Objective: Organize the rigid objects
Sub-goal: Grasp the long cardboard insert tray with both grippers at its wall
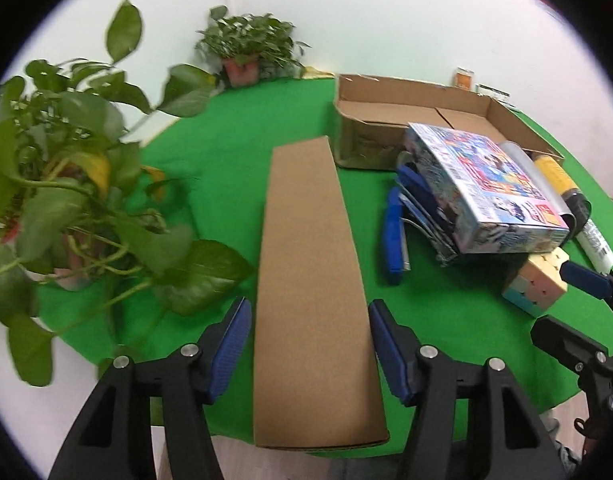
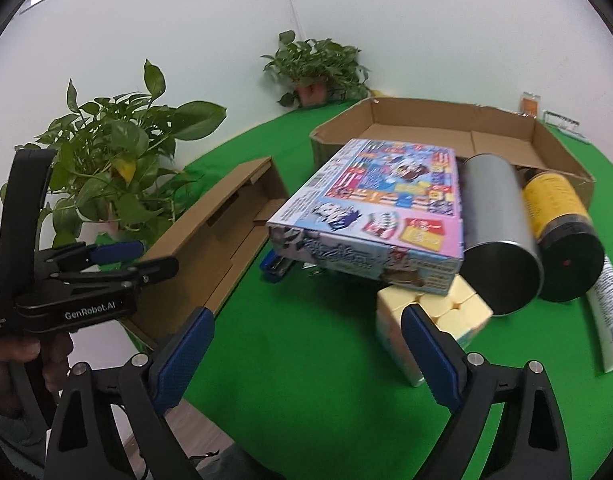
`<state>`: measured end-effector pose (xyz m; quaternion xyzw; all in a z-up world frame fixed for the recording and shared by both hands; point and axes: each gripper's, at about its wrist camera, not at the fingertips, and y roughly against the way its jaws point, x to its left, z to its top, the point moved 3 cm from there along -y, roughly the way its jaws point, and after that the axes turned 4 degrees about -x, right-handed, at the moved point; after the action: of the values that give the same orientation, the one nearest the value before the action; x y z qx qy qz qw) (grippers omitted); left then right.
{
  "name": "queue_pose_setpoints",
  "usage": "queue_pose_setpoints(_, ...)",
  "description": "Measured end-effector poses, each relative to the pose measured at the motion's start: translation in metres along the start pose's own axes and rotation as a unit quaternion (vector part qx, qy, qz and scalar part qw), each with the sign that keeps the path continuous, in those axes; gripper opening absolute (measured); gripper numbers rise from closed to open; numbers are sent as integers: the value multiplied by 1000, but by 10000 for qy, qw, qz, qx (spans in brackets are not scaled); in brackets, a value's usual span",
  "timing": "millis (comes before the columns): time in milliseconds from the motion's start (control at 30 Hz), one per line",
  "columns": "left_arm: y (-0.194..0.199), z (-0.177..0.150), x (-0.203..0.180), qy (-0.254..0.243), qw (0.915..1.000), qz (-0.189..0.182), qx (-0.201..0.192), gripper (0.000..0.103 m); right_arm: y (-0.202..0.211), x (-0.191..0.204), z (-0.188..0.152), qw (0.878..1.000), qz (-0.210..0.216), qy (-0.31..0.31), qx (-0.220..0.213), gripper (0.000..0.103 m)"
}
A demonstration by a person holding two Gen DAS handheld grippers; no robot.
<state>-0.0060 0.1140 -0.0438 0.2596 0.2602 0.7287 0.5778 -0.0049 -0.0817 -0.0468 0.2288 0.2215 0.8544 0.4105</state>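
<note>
A long narrow cardboard box (image 1: 310, 260) lies on the green table between the fingers of my left gripper (image 1: 309, 308), whose pads stand close to its sides with thin slivers of green showing. In the right wrist view this box (image 2: 210, 248) shows an open side, with the left gripper (image 2: 156, 256) at its near end. My right gripper (image 2: 306, 340) is open, nothing gripped. A pastel cube (image 2: 438, 312) sits just past its right fingertip. On the cube and a blue stapler (image 2: 276, 268) rests a tilted colourful printed box (image 2: 370, 208).
A metal can (image 2: 502, 240), a yellow-and-black canister (image 2: 562, 232) and a white tube (image 2: 610, 320) lie to the right. A wide open cardboard tray (image 2: 426, 120) stands behind them. Potted plants (image 1: 74, 184) (image 2: 314, 68) stand at the left and in the far corner.
</note>
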Motion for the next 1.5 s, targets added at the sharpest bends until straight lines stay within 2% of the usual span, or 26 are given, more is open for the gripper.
queue_pose_setpoints(167,5,-4,22,392,9992,1,-5,59,-13,13,6,9993,333,22,171,88)
queue_pose_setpoints(200,5,-4,27,424,9991,22,-9,52,-15,17,6,9990,397,46,195,86)
queue_pose_setpoints(233,3,-6,33,494,9988,0,50,37,-17,21,8,9987,457,65,215,86)
queue_pose_setpoints(267,2,-8,35,543,9984,-49,115,27,-20,25,8,9983,525,80,258,86)
queue_pose_setpoints(300,-1,-11,41,604,9979,-48,212,25,-24,29,9,9978,567,77,327,86)
queue_pose_setpoints(333,-3,-13,44,614,9978,-52,246,24,-29,33,11,9974,610,39,391,85)
queue_pose_setpoints(467,-7,-15,58,908,9942,-442,371,24,-36,49,19,9964,744,4,414,82)
queue_pose_setpoints(533,-8,-15,54,914,9939,-494,383,24,-37,60,24,9966,742,61,352,82)
queue_pose_setpoints(733,-13,-15,50,997,9904,-838,457,24,-52,74,30,9964,659,16,527,81)
queue_pose_setpoints(833,-15,-13,52,1043,9894,-897,459,24,-66,80,32,9963,521,-64,675,72)
queue_pose_setpoints(900,-15,-14,52,1041,9894,-907,459,24,-75,78,28,9957,463,-116,792,60)
queue_pose_setpoints(1033,-14,-15,55,1035,9890,-943,483,23,-96,82,20,9914,604,-312,1122,50)
queue_pose_setpoints(1067,-14,-15,56,1034,9890,-943,489,22,-102,86,18,9900,664,-360,1188,44)
queue_pose_setpoints(1100,-14,-15,58,1010,9894,-927,483,20,-105,87,16,9895,661,-361,1231,34)
queue_pose_setpoints(1167,-14,-16,58,1006,9897,-907,468,20,-114,92,13,9882,643,-317,1355,24)
queue_pose_setpoints(1200,-13,-16,59,1023,9894,-917,466,19,-117,94,13,9874,684,-328,1392,16)
queue_pose_setpoints(1300,-13,-17,60,958,9914,-750,488,15,-121,105,15,9883,635,-173,1373,14)
queue_pose_setpoints(1500,-9,-17,59,804,9936,-637,473,15,-120,114,15,9880,583,-71,1428,14)
